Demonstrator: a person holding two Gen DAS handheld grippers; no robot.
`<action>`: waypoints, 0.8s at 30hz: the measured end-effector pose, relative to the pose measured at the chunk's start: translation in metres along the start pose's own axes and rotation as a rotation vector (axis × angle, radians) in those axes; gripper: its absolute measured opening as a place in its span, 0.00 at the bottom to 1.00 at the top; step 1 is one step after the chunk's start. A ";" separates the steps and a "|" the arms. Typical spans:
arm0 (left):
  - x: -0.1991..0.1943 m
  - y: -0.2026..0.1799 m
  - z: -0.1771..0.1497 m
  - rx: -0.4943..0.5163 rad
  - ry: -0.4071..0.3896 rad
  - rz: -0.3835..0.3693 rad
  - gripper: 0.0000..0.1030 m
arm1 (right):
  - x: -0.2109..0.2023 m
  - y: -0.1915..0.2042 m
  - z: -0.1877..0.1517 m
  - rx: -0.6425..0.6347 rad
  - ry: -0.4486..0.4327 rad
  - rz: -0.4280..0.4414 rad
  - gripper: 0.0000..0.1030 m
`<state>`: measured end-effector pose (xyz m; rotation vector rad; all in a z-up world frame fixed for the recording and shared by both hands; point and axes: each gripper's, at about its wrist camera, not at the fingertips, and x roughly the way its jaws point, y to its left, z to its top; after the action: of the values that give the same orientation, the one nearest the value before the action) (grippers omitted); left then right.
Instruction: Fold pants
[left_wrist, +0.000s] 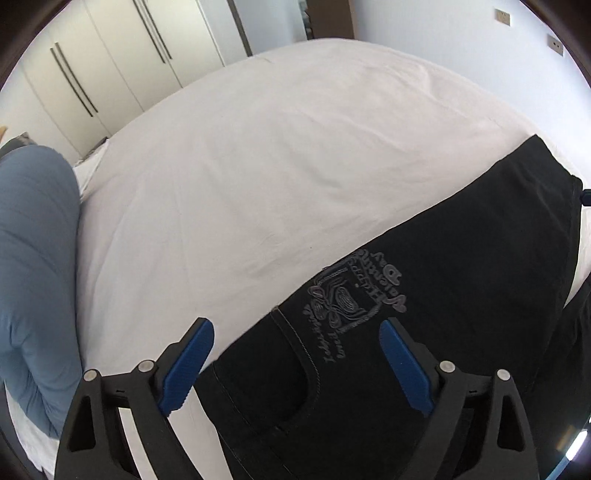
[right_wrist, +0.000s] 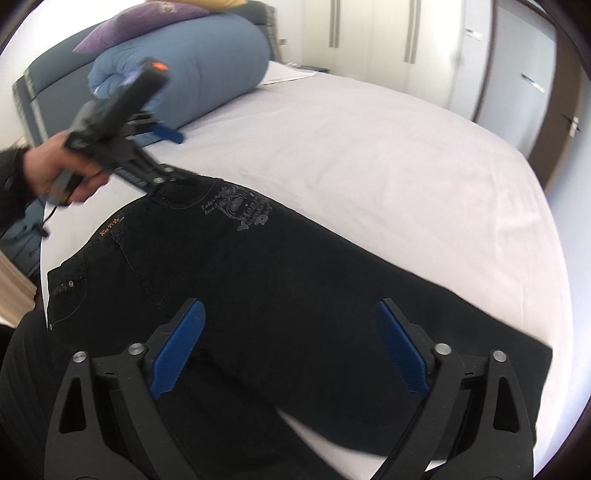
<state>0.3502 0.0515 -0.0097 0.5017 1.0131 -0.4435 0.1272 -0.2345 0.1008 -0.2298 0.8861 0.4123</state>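
Observation:
Black pants (right_wrist: 280, 280) with a grey embroidered crest (right_wrist: 243, 212) lie spread on the white bed sheet (right_wrist: 369, 155). In the left wrist view the pants (left_wrist: 461, 266) run from the waist below me to the leg end at the right. My left gripper (left_wrist: 297, 328) is open and empty, hovering over the waist and pocket corner by the crest (left_wrist: 354, 295). It also shows in the right wrist view (right_wrist: 173, 155), held in a hand, blurred. My right gripper (right_wrist: 290, 310) is open and empty above the middle of the pants.
A rolled blue duvet (right_wrist: 184, 70) with a purple pillow (right_wrist: 140, 26) lies at the head of the bed; the duvet also shows in the left wrist view (left_wrist: 33, 258). Wardrobe doors (left_wrist: 110, 55) stand beyond the bed. The sheet (left_wrist: 277, 166) stretches beyond the pants.

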 end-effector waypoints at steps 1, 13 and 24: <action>0.011 0.004 0.004 0.026 0.020 -0.017 0.90 | 0.008 -0.003 0.005 -0.015 0.005 0.016 0.83; 0.112 0.040 0.008 0.071 0.244 -0.196 0.74 | 0.089 -0.027 0.024 -0.072 0.094 0.155 0.69; 0.056 0.012 -0.001 0.128 0.076 -0.144 0.10 | 0.136 -0.011 0.085 -0.191 0.124 0.194 0.46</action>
<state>0.3820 0.0549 -0.0574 0.5654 1.1034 -0.6245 0.2679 -0.1798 0.0458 -0.3488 0.9960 0.6703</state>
